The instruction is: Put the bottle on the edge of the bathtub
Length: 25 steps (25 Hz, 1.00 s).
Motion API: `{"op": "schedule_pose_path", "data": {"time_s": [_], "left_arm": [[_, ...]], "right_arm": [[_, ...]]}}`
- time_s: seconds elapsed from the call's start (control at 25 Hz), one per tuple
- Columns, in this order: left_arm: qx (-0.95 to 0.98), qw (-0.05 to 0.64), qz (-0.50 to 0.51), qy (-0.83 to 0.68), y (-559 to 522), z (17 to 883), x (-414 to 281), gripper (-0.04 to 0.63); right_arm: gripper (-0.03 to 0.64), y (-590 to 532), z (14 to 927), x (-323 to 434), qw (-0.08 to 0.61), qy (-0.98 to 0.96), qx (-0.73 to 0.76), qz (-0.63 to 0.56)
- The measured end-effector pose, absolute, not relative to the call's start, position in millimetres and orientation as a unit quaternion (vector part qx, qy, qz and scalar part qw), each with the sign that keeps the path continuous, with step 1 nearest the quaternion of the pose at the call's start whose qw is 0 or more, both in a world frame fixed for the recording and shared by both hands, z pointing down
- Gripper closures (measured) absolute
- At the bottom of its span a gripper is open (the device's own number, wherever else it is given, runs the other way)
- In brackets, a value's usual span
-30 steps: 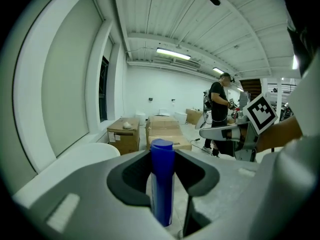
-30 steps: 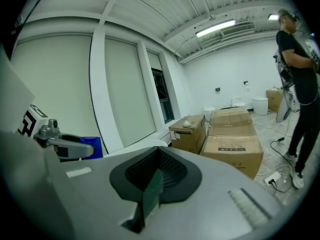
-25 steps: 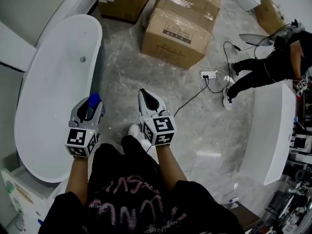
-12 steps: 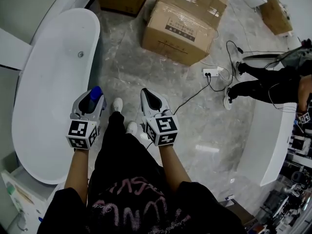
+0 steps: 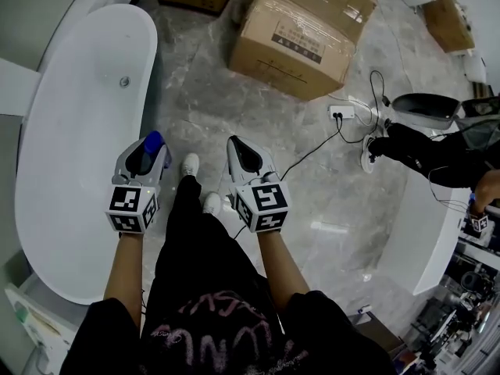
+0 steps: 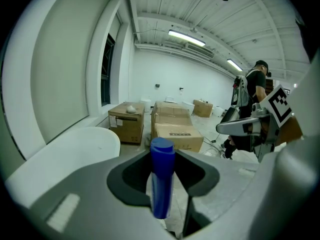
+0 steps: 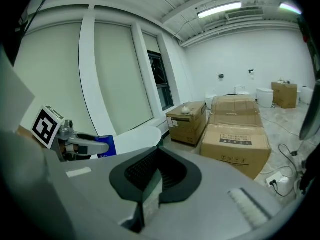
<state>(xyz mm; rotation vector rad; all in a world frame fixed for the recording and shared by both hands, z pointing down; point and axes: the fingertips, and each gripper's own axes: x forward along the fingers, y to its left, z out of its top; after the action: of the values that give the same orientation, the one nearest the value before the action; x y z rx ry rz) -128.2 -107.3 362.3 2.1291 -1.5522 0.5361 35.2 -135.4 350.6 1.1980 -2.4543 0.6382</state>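
A blue bottle is being gripped by the left gripper, whose jaws are being pressed against the bottle's two sides. In the left gripper view, the bottle is being seen standing upright in the gap between the jaws, its cap rising above them. In the head view, only the blue top is being shown, poking out at the gripper's far tip.

The bottle and left gripper are being held in the air, and in the head view they are overlapping the right-hand rim of the white bathtub. Whether the bottle is touching the tub cannot be told.

The right gripper is being held just beside the left one, over the grey floor, apart from the bottle. Its jaws are being kept together, with nothing between them.

Cardboard boxes are being seen on the floor beyond both grippers, and another person is being shown at the right.
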Motion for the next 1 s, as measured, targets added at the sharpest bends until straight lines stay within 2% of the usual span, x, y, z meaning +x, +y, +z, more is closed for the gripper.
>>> {"op": "schedule_pose_path", "data": {"time_s": [0.64,1.0], "left_arm": [[0.758,0.277,0.231,-0.544,-153.4,478.1,-146.9,0.451],[0.733,0.313,0.264,-0.542,-175.7,575.5,-155.2,0.453]], "right_arm": [[0.598,-174.8,442.7,16.2,0.192,-0.840,0.430,0.270],[0.595,-193.8,518.5,-3.1,0.202,-0.829,0.425,0.302]]}}
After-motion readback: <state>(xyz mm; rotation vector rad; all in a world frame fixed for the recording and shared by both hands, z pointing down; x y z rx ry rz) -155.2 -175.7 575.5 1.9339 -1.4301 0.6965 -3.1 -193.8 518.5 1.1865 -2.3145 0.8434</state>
